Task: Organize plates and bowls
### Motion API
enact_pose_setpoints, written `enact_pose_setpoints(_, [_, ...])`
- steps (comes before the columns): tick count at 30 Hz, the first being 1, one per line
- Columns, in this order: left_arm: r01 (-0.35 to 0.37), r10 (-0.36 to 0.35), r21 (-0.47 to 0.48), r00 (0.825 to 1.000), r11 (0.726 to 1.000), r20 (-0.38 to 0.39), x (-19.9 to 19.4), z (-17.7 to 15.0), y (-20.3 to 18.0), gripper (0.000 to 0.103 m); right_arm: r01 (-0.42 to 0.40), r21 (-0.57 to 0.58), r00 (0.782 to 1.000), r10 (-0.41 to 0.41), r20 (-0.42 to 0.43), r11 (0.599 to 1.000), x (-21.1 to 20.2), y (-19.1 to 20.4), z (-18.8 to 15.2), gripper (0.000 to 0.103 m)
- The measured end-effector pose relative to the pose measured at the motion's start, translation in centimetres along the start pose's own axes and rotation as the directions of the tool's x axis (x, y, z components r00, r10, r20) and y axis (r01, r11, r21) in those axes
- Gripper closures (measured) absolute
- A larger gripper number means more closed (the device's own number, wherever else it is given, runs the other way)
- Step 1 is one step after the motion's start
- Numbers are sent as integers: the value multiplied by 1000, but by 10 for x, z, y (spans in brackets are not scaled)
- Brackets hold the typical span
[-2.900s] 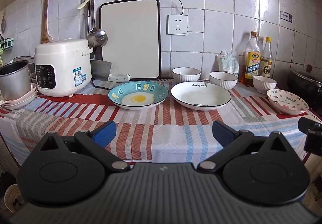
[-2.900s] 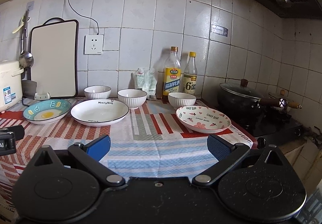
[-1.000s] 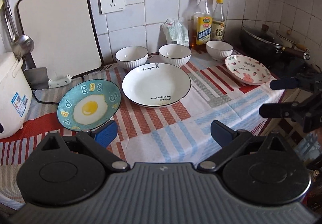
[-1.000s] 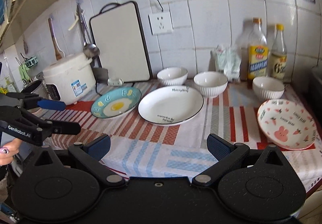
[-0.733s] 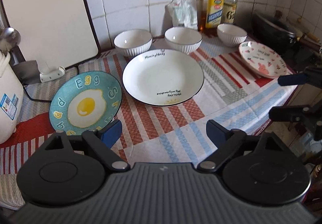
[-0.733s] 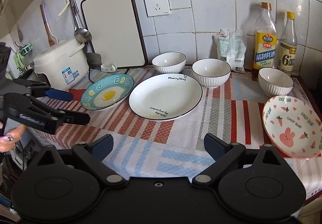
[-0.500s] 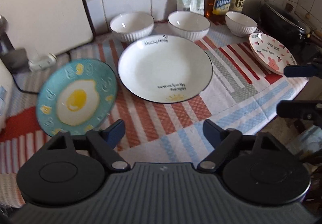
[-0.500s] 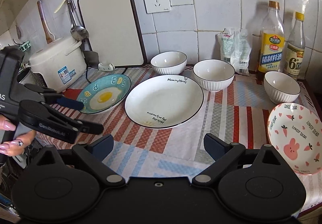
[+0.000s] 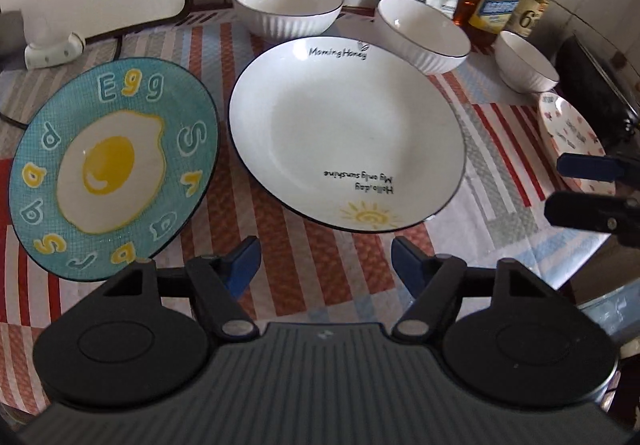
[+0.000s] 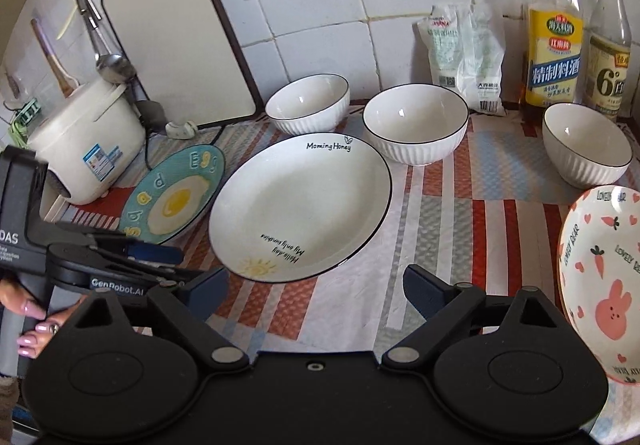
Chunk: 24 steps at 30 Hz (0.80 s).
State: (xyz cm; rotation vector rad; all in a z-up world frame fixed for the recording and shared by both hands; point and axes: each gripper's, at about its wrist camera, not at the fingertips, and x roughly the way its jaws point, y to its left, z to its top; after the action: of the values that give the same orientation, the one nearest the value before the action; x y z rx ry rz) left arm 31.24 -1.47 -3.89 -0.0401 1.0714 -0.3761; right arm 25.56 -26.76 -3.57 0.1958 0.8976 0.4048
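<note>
— Where did you have the grippers?

— My left gripper (image 9: 325, 260) hung over the striped cloth (image 9: 304, 285) just in front of the big white plate (image 9: 346, 133), its jaws closing in but parted, with nothing between them. My right gripper (image 10: 316, 289) sat before that plate too, spread wide, empty, narrowing a little.

— And the dishes?

— The egg plate (image 9: 114, 169) lay left of the white plate, three white bowls (image 10: 307, 104) behind it, the bunny plate (image 10: 600, 277) well to its right.

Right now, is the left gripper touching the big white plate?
Apart. In the left wrist view, striped cloth shows between the open left gripper and the near rim of the white plate.
</note>
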Motion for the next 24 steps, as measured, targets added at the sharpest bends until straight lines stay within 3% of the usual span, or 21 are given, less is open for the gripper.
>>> enact_pose_setpoints(6, [-25,25,-65,1000,998,7,17,12,12,57,-8,46,1000,9,-25,999,31,-17,17,26])
enact_pose_setpoints(12, [-51,49,-125,999,991,-18,31,24,21,76,14,60,998,-10,-63,998,59,-32,24,33])
enact_pose_setpoints(15, [-70,69,-145,998,987,-16,36,29,25,80,13,76,997,-8,-71,997,72,-40,27,36])
enact_pose_setpoints(17, [-85,85,-117,996,989,-7,39,32,24,82,4,89,997,2,-76,996,80,-45,28,46])
enact_pose_setpoints(20, [-79,80,-118,997,990,4,40,32,28,83,4,98,997,4,-82,995,90,-50,29,51])
enact_pose_setpoints(24, [-65,67,-151,998,986,9,44,35,36,83,0,118,996,10,-87,993,100,-58,30,67])
